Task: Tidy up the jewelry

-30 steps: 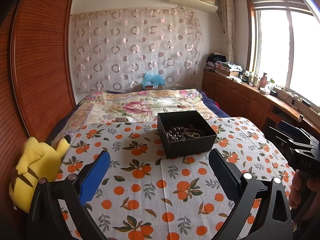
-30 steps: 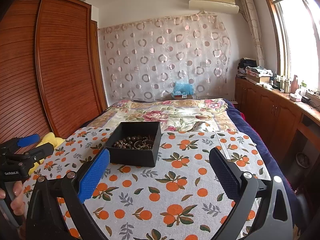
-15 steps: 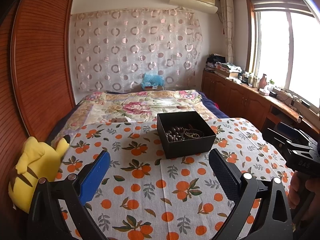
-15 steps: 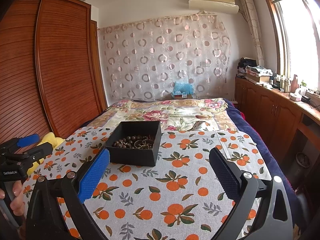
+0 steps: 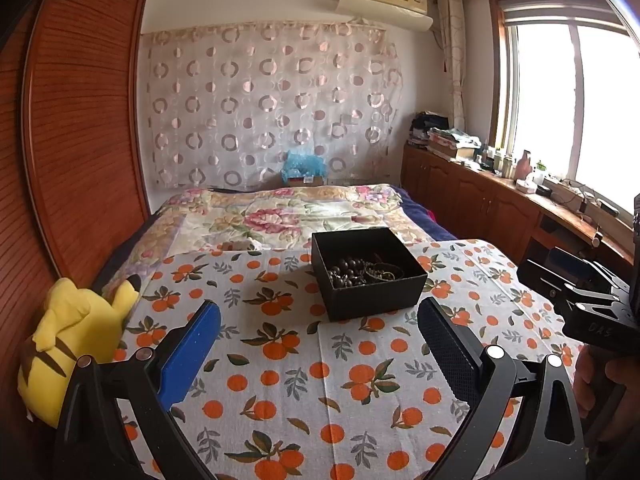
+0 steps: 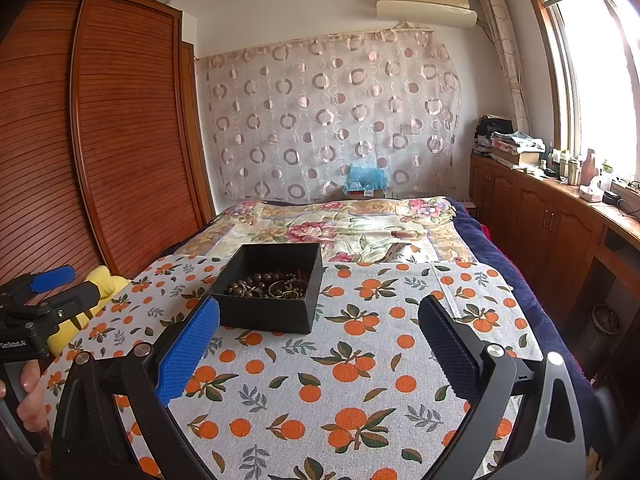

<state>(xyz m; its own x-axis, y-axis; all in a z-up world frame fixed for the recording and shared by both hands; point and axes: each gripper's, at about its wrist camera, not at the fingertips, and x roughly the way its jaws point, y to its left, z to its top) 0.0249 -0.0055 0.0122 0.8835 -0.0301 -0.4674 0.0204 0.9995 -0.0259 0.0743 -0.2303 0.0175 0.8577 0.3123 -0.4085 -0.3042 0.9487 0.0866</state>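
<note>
Dark beaded jewelry tangled in the open black square box, single pieces indistinguishable; yellow plush toy mostly hidden behind the left gripper.

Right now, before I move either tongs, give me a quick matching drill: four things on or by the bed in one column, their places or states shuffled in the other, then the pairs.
Things
1. black box
2. beaded jewelry
3. yellow plush toy
4. left tongs

Places or states
A. open, holding nothing
B. at the cloth's left edge, beside the wooden wardrobe
C. heaped inside the box
D. lidless, on the orange-print cloth

Pairs: 1-D, 2-C, 3-B, 4-A
</note>
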